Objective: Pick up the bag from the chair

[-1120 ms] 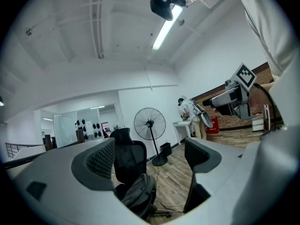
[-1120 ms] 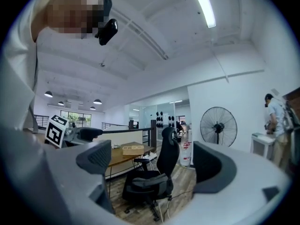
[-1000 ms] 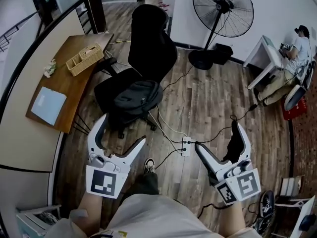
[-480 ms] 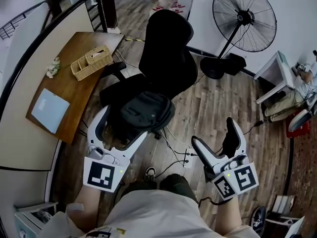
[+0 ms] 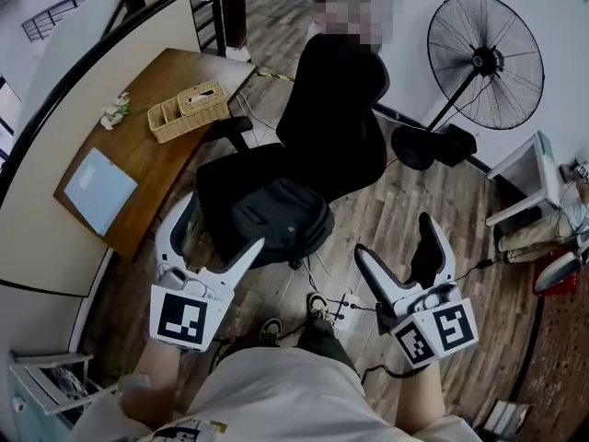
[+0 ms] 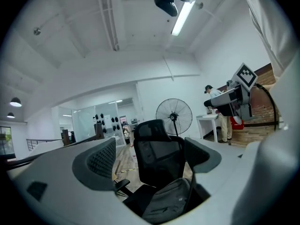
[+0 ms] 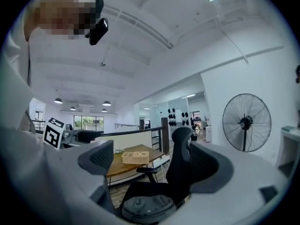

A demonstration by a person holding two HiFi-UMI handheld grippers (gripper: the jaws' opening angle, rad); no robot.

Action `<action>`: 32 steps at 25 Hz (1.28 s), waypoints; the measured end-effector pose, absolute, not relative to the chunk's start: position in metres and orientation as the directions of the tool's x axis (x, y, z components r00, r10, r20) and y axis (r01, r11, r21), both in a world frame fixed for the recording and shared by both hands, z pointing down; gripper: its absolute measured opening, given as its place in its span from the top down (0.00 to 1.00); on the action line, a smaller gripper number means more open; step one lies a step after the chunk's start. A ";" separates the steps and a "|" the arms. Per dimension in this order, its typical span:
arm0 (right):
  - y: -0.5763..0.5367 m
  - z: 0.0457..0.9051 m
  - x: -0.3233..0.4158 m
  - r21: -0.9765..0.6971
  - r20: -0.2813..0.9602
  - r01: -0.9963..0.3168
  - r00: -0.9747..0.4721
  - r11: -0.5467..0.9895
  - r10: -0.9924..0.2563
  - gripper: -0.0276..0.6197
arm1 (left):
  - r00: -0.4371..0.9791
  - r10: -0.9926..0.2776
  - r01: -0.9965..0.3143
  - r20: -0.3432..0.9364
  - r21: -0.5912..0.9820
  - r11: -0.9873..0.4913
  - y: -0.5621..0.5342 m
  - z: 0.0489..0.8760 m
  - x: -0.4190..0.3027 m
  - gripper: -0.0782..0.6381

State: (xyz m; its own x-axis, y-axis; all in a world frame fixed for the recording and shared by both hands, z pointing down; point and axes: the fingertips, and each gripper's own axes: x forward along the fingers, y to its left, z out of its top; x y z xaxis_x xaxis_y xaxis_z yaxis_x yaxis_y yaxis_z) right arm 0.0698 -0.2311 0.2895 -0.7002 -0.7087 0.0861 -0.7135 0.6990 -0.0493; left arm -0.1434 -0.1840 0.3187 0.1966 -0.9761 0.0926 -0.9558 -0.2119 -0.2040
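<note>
Closest in, the left claw (image 5: 224, 224) is held level, fingers spread wide, nothing pinched. Its own view frames the bag (image 6: 168, 203) low between them, with daylight on both sides. Over on the right, the right claw (image 5: 394, 236) is just as wide open and just as empty. It hangs above the wooden floor (image 5: 433, 182) and a white power strip (image 5: 345, 304).

Just ahead of the left claw sits that bag, dark and rounded, on the front of the seat of the black chair (image 5: 336, 109). The left claw's inner fingertip looks to be right at the bag's near edge, though from above I can't say whether it touches.

Left of the chair runs the wooden worktop (image 5: 156, 155), with a pale blue sheet (image 5: 99, 190) at the nearer end and a wicker basket (image 5: 189, 110) further along. Beyond the chair, off to the right, a big fan (image 5: 485, 63) stands by the white wall.
</note>
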 end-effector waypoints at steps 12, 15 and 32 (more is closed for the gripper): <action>-0.303 0.300 0.078 -0.096 0.094 -0.522 -0.852 0.848 -0.514 0.18 | -0.054 -0.991 -0.971 0.124 -0.238 0.023 -0.201 0.309 -0.121 0.27; -0.316 0.301 0.080 -0.081 0.104 -0.446 -0.893 0.891 -0.437 0.18 | -0.124 -0.984 -0.964 0.124 -0.250 0.090 -0.200 0.305 -0.112 0.27; -0.333 0.307 0.071 -0.027 0.129 -0.211 -0.970 0.977 -0.206 0.18 | -0.349 -0.926 -0.903 0.148 -0.317 0.289 -0.160 0.303 -0.097 0.27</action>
